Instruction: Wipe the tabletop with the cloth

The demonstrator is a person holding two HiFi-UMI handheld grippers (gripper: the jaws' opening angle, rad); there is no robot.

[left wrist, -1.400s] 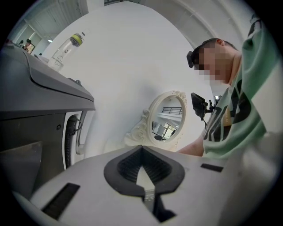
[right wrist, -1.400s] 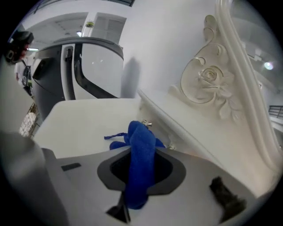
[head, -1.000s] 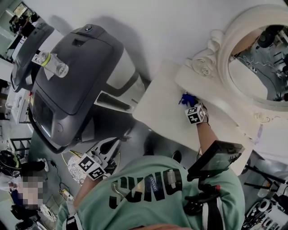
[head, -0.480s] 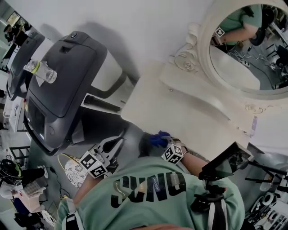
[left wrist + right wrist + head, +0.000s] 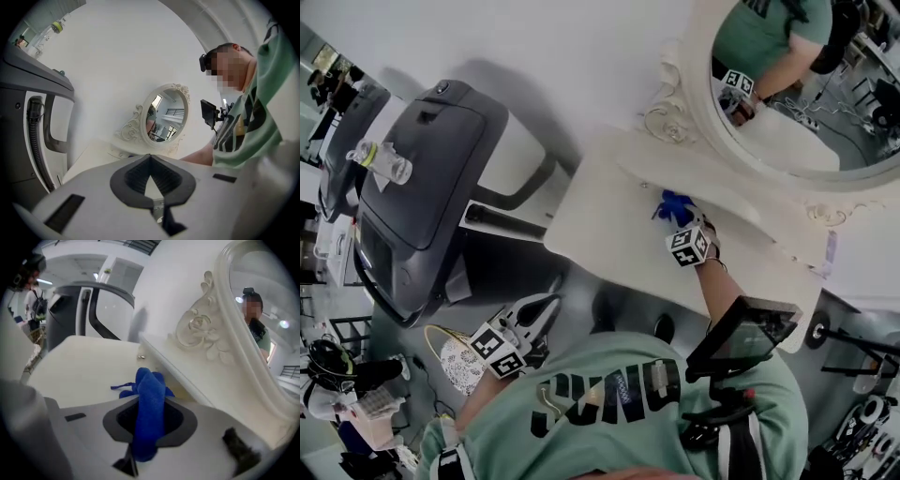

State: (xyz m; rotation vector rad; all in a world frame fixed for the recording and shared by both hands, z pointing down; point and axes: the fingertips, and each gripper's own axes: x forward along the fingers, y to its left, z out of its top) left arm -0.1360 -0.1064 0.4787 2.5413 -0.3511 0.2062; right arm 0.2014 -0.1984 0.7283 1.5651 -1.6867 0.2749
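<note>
The blue cloth [image 5: 673, 205] lies bunched on the cream tabletop [image 5: 600, 220], close to the raised base of the mirror. My right gripper [image 5: 681, 219] is shut on the cloth and presses it to the table. In the right gripper view the cloth [image 5: 149, 397] fills the gap between the jaws of the right gripper [image 5: 150, 404] and sticks out ahead over the tabletop [image 5: 79, 369]. My left gripper [image 5: 544, 304] hangs below the table's near edge, off to the left, shut and holding nothing. The left gripper [image 5: 150, 160] points toward the table and mirror.
An ornate oval mirror [image 5: 787, 94] stands at the back of the table on a stepped base [image 5: 197, 376]. A large dark grey machine [image 5: 422, 216] with a plastic bottle [image 5: 382, 159] on top stands left of the table. A small metal bit [image 5: 140, 357] lies by the base.
The right gripper swept the cloth from near the mirror base down to the table's near edge, then back up toward the mirror base. The left gripper stayed low at the left.
</note>
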